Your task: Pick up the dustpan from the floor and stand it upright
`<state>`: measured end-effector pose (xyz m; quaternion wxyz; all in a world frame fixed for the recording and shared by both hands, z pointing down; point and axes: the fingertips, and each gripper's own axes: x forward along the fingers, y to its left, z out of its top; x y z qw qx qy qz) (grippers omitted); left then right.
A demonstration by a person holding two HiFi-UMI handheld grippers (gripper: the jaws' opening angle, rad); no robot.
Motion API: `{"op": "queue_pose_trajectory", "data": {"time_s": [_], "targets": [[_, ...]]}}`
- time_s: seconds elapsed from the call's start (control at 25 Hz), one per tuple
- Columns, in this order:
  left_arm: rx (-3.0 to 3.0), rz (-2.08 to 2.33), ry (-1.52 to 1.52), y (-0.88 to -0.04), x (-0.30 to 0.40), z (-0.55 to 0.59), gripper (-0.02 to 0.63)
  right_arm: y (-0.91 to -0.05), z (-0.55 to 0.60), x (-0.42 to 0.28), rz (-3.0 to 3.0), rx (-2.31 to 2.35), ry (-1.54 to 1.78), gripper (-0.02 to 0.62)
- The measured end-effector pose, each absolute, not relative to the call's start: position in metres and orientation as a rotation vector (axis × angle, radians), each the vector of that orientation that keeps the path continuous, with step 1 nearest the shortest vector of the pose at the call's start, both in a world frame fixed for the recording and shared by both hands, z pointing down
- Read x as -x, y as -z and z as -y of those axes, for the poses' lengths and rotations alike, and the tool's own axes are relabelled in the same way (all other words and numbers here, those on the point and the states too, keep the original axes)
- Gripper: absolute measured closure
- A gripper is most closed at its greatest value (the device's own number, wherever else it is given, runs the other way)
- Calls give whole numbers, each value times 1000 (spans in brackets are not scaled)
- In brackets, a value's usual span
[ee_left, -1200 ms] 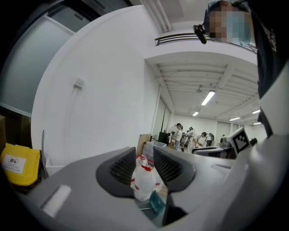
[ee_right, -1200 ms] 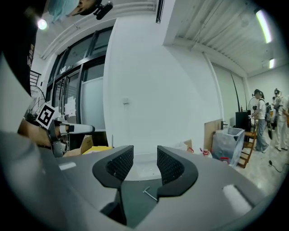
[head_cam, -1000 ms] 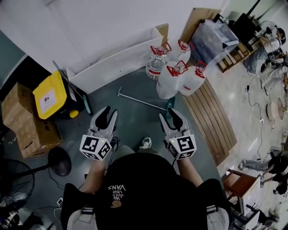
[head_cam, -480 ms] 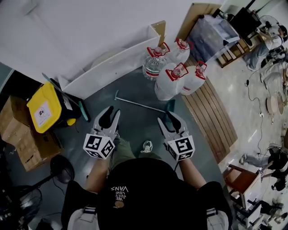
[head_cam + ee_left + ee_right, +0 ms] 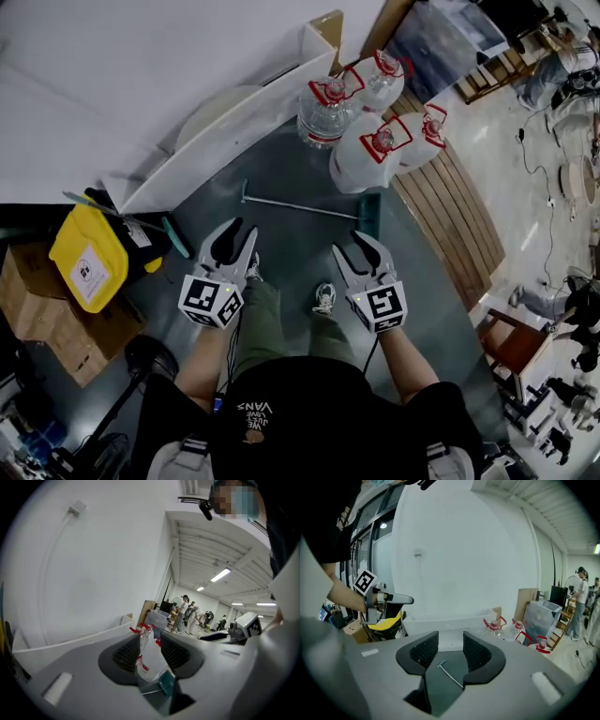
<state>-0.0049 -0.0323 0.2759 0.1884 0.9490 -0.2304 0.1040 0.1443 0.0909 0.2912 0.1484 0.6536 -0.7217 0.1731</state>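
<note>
Ahead, the dustpan (image 5: 371, 212) lies beyond left gripper (image 5: 237, 231) and right gripper (image 5: 355, 246), both open.

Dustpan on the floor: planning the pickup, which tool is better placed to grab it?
Probably right: the right tool sits nearest the dustpan, and its open jaws frame the handle in its own view.

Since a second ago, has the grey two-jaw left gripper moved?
Yes, forward. In the head view the left gripper was nearer the person than the yellow-lidded black bin; now it sits level with that bin.
</note>
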Motion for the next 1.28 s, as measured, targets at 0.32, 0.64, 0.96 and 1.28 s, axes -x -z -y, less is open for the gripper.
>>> {"op": "queue_pose_trajectory", "data": {"time_s": [0.32,0.64,0.96,1.28], "targets": [[-2619,616,-360,-371,0,72,462,-393,-33,-153,2029,-1807,-533,453],[-2607,612,-367,-479,-26,116,462,-538,9,-159,1997,-1656,-631,454],[-2567,639,-420,-583,-27,125,462,-677,14,-165,1977,-1388,-638,453],[-2575,602,-478,-672,-19,127,462,-837,9,-168,1873,-1221,-742,454]]}}
